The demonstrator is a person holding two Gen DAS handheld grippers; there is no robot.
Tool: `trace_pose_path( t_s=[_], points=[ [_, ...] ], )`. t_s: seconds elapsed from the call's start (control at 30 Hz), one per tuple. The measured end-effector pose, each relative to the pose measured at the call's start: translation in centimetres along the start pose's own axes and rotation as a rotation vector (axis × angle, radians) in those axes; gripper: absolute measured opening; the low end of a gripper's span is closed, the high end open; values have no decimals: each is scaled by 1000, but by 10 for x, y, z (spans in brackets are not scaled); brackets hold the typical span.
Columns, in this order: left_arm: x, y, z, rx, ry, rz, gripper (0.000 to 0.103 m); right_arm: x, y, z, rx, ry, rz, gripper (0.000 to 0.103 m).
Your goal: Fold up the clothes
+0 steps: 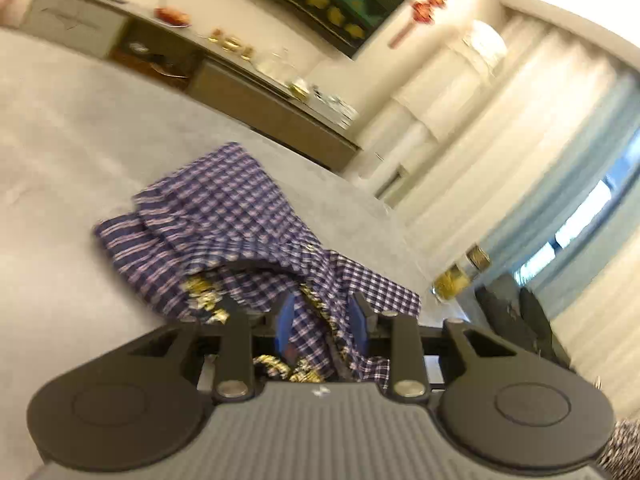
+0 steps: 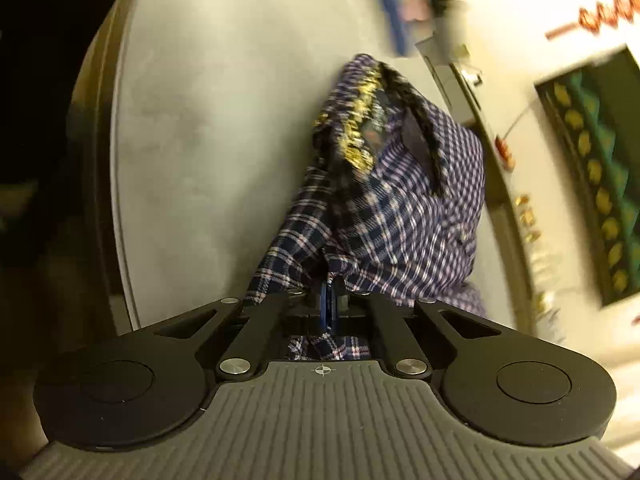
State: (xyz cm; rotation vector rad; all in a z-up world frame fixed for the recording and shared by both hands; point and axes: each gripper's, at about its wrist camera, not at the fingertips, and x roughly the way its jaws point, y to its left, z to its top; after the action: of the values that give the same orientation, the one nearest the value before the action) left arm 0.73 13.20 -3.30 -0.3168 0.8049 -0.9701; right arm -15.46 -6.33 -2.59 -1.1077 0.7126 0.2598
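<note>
On the grey tabletop point(image 1: 72, 128) the checked garment point(image 1: 224, 216) is spread away from both tongs, its gathered band being clamped by the left tongs point(image 1: 322, 322) and an edge pinched by the fully closed right tongs point(image 2: 329, 304).

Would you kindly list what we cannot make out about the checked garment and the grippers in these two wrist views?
- Left wrist view: how the left hand-held gripper grips the checked garment; bunched cloth covers its pads.
- Right wrist view: the cloth nipped by the right hand-held gripper is hidden between the shut pads.
- Both views: the garment's type; it is crumpled and motion-blurred.
- Right wrist view: the blue and dark shape near the top edge is blurred.
</note>
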Motion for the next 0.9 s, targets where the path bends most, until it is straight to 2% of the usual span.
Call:
trace_pose_path(
  t_s=[0.03, 0.07, 0.13, 0.17, 0.23, 0.3, 0.37, 0.47, 0.53, 0.63, 0.67, 0.8, 0.9],
  points=[
    [13, 1, 0, 22, 39, 31, 31, -2, 2, 3, -14, 5, -5, 0],
    [30, 4, -1, 37, 81, 97, 30, -2, 2, 5, -19, 9, -5, 0],
    [54, 13, -6, 63, 154, 213, 23, -8, -1, 5, 1, 12, 12, 0],
    [59, 17, -7, 65, 167, 234, 16, -12, -4, 4, 26, 10, 32, 1],
    [60, 19, -8, 54, 167, 232, 17, -24, -16, -3, 136, 10, 111, 2],
    [60, 20, -9, 44, 166, 230, 17, -37, -37, -11, 271, 5, 225, 2],
    [61, 21, -10, 34, 165, 228, 17, -50, -67, -18, 426, -34, 325, 0],
    [63, 20, -8, 31, 166, 228, 18, -53, -109, -18, 626, -127, 303, 2],
    [60, 19, -8, 31, 165, 227, 18, -35, -124, -18, 706, -139, 266, 8],
    [58, 22, -10, 34, 165, 238, 17, 14, -111, -24, 713, 9, 304, 16],
    [57, 23, -11, 33, 164, 238, 16, 21, -107, -25, 703, 43, 323, 15],
    [58, 25, -13, 28, 155, 228, 16, 12, -112, -24, 653, 71, 396, 8],
    [57, 29, -13, 21, 151, 215, 16, 2, -153, 0, 681, -4, 367, 14]
  ],
)
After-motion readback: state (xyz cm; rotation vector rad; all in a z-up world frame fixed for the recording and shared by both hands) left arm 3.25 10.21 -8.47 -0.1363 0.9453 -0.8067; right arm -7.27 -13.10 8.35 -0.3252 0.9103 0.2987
